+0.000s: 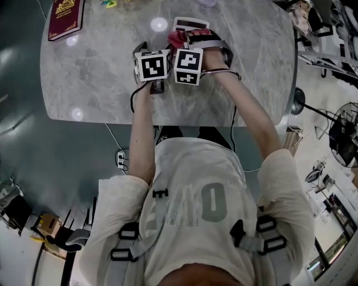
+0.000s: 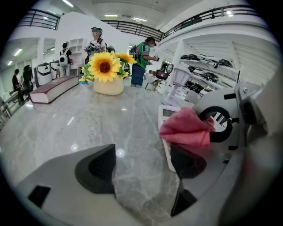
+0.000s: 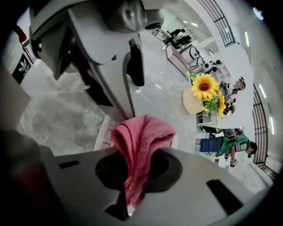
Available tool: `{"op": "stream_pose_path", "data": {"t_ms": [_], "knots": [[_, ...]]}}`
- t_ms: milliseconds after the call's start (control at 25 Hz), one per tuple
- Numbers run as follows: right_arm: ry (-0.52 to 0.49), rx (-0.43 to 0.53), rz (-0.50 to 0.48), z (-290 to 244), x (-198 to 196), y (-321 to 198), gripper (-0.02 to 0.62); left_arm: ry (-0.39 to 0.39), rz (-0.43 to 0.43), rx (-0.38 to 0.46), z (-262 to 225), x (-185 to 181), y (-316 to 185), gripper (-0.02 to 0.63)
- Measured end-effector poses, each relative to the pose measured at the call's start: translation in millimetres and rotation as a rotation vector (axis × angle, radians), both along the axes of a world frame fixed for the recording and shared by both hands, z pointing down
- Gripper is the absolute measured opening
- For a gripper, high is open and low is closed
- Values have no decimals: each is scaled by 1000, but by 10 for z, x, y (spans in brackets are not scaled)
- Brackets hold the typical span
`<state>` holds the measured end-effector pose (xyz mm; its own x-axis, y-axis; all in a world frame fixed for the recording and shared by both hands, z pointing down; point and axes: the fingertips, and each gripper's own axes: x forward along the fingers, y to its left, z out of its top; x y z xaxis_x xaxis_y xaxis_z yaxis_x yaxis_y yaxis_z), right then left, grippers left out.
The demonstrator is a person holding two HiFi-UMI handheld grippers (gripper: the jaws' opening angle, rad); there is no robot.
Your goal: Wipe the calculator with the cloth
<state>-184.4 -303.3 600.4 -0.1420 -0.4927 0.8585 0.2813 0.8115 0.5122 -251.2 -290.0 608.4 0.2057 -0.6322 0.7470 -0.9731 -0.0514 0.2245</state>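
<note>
A white calculator point(image 1: 190, 24) lies flat on the grey marble table point(image 1: 95, 72), near its far side. My right gripper point(image 1: 187, 40) is shut on a bunched pink cloth point(image 3: 140, 140), and the cloth point(image 2: 185, 128) hangs over the calculator point(image 2: 167, 115), hiding its keys. The calculator's edge point(image 3: 105, 134) shows under the cloth in the right gripper view. My left gripper point(image 2: 141, 164) stands open just left of the right one. Bare marble lies between its fingers, and its right finger point(image 2: 188, 161) sits by the calculator's near corner.
A dark red book point(image 1: 65, 17) lies at the table's far left. A pot of sunflowers point(image 2: 107, 73) stands behind the calculator. The table's near edge point(image 1: 168, 124) is just below the grippers. People stand in the background beyond the table.
</note>
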Motion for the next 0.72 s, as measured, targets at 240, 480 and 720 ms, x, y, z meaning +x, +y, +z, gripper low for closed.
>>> {"op": "stream_pose_path", "data": {"t_ms": [240, 480, 720], "knots": [[-38, -81, 56, 17, 25, 275, 52, 3, 3, 1, -19, 20, 16, 388], [-54, -152, 105, 37, 70, 517, 52, 1, 8, 3, -31, 26, 8, 387], [-30, -178, 77, 125, 99, 827, 52, 3, 5, 5, -16, 3, 14, 387]]}}
